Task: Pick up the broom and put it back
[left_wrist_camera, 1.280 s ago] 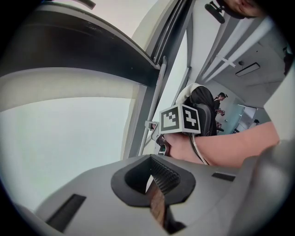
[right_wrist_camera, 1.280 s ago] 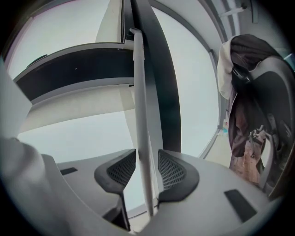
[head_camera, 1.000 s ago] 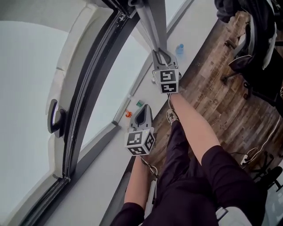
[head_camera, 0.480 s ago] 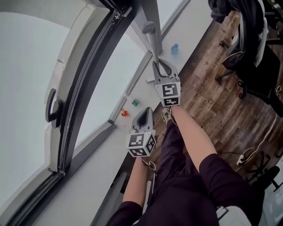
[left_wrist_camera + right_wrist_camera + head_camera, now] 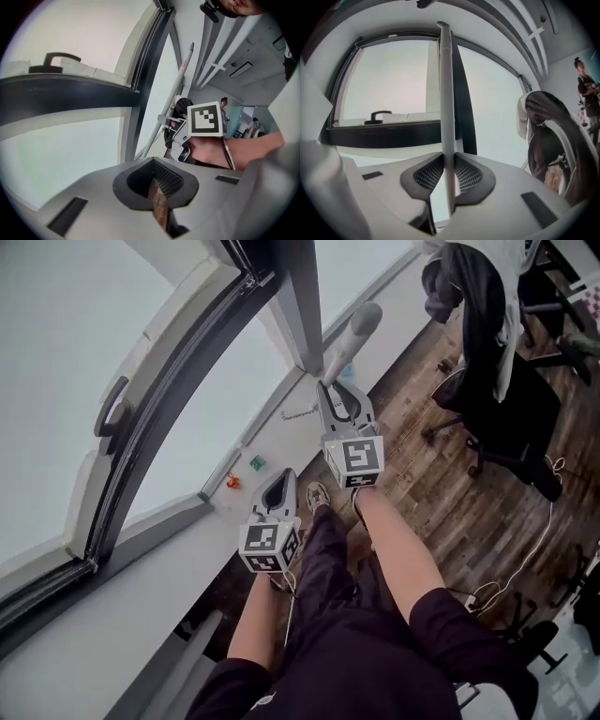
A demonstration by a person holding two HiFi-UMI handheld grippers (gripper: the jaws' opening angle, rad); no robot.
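The broom's pale grey handle (image 5: 356, 332) rises past the dark window post, tilted to the right. My right gripper (image 5: 337, 397) is shut on it, below its rounded top. In the right gripper view the handle (image 5: 446, 108) stands upright between the two ribbed pads (image 5: 465, 177), which press on it from both sides. The broom's head is hidden. My left gripper (image 5: 282, 484) hangs lower and to the left, near the sill, with its jaws together and nothing in them. The left gripper view shows the handle (image 5: 182, 82) and the right gripper (image 5: 180, 140) ahead.
A large window with a dark frame and a handle (image 5: 111, 409) fills the left. Small red (image 5: 232, 481) and green (image 5: 255, 462) items lie on the sill (image 5: 187, 549). An office chair draped with a dark jacket (image 5: 483, 352) stands on the wooden floor (image 5: 469, 502). Cables (image 5: 487, 592) lie at lower right.
Both grippers have risen. The right one has carried the handle up, so its rounded top now shows, leaning right. The chair and more floor have come into view.
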